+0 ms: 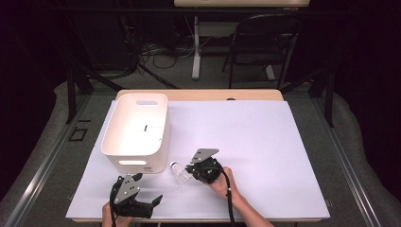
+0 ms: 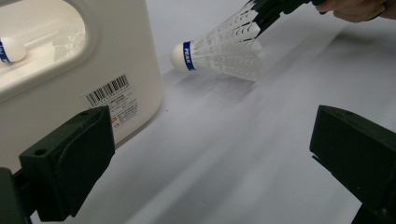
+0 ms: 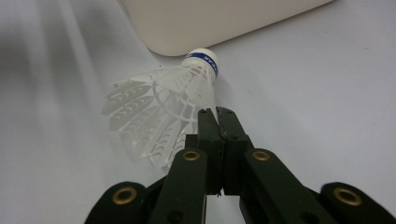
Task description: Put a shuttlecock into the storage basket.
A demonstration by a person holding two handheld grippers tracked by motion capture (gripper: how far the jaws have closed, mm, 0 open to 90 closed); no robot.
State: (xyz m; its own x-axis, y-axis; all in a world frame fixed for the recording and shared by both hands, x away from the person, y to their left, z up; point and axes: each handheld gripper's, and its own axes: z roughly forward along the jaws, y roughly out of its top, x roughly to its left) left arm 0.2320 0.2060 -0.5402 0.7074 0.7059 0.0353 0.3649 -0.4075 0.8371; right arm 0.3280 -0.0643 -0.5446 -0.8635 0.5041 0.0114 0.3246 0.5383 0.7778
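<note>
Right gripper (image 1: 191,169): its two black jaws are pressed tight together on the edge of the shuttlecock's skirt. A hand (image 1: 221,182) holds it near the front middle of the table.
Shuttlecock (image 1: 178,173): white, with a plastic net skirt and a round white tip with a blue band. It sits at about 9 o'clock from the right gripper and at about 4 o'clock from the tub. In the right gripper view (image 3: 161,109) the tip points at the tub's bottom corner and is very near it. I cannot tell if the skirt rests on the sheet or is lifted a bit.
Left gripper (image 1: 149,189): its jaws are spread wide apart with nothing between them. It is at about 7 o'clock from the shuttlecock, by the front edge of the table.
Tub (image 1: 156,144): a white box with handle holes, standing on the sheet at about 11 o'clock from the left gripper. A sticker with black bars (image 2: 112,93) is on its near wall.
Second shuttlecock (image 2: 9,49): its white tip with a blue band shows through the tub's handle hole, inside the tub.
Sheet (image 1: 265,146): a big white sheet that covers the table top.
</note>
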